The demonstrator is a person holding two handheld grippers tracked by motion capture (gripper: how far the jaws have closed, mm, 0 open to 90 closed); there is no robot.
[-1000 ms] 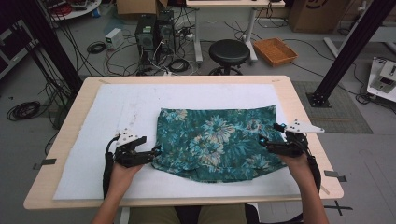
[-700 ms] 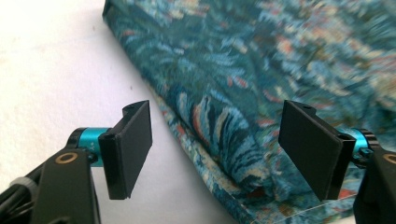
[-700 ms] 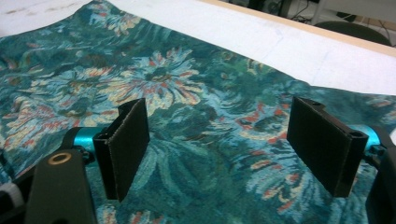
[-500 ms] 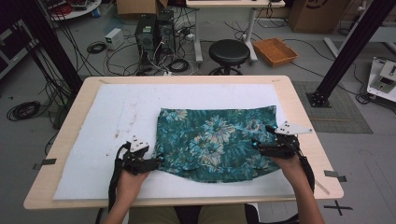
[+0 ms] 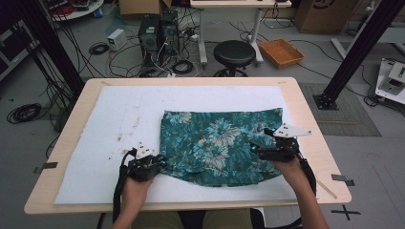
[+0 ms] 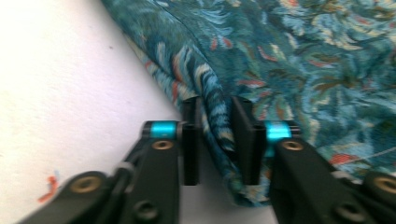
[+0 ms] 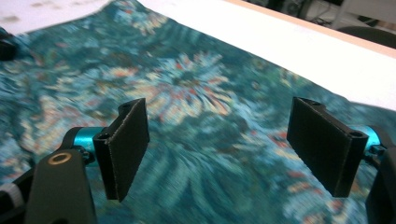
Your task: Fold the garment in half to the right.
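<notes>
One floral cloth (image 5: 219,145) is the whole job, a teal printed piece lying spread and mostly flat on the white mat (image 5: 114,124) that covers the wooden table (image 5: 71,109); reckoned from that mat, the cloth sits on its right half, with its far edge straight and its near edge running in a loose curve just short of the mat's near border. It looks thin, light and quite limp, so I judge it will sag and fold under its own weight the moment it is lifted, will not crack or break, and may drag a little on the fuzzy mat rather than slide freely. An edge or a corner is the sensible place to take hold, since the flat middle offers nothing to pinch. At the cloth's near left corner the left gripper (image 5: 160,164) has its jaws on either side of a raised ridge of the hem (image 6: 217,126); they have just been closing, with that fold between them, and the pads seem to be at the cloth, though a little room shows on one side, so the grip looks not yet firm. Over the cloth's right part the right gripper (image 5: 253,148) hangs with its jaws wide apart, both pads (image 7: 128,140) clear of the print and nothing between them
</notes>
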